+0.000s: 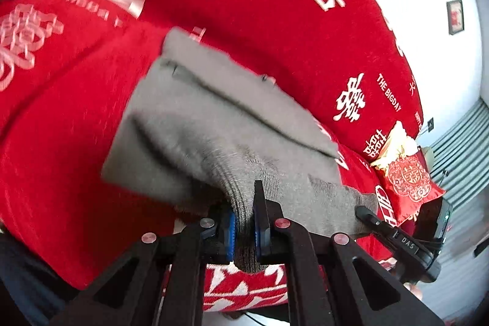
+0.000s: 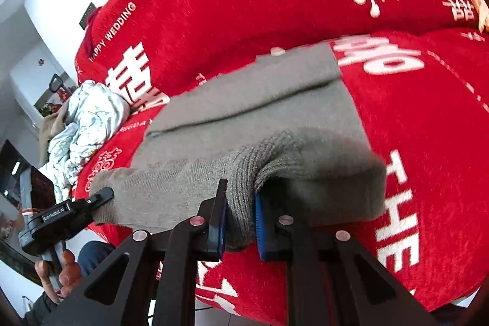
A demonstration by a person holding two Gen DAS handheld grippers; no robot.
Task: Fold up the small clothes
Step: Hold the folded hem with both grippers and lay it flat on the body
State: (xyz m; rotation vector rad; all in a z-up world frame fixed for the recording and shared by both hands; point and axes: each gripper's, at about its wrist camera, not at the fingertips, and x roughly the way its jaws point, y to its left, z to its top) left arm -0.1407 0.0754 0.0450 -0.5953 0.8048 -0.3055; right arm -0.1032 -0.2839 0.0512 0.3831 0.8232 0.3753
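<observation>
**Item: grey knit garment, fold in progress**

Location: grey knit garment (image 1: 214, 124) lies on the red bedspread (image 1: 305, 35), at its near edge, already partly doubled over.
Left gripper (image 1: 244, 228): jaws clamped on the ribbed hem.
Right gripper (image 2: 241, 222): jaws likewise pinched on ribbed hem; the two sit along the same near edge.
Step, as judged: near hem gripped for folding over.
Next move calls for: carrying both corners together toward the far edge, keeping the hem level, then releasing.
Also present: crumpled floral cloth (image 2: 88, 115) at the bedspread's left edge.
</observation>
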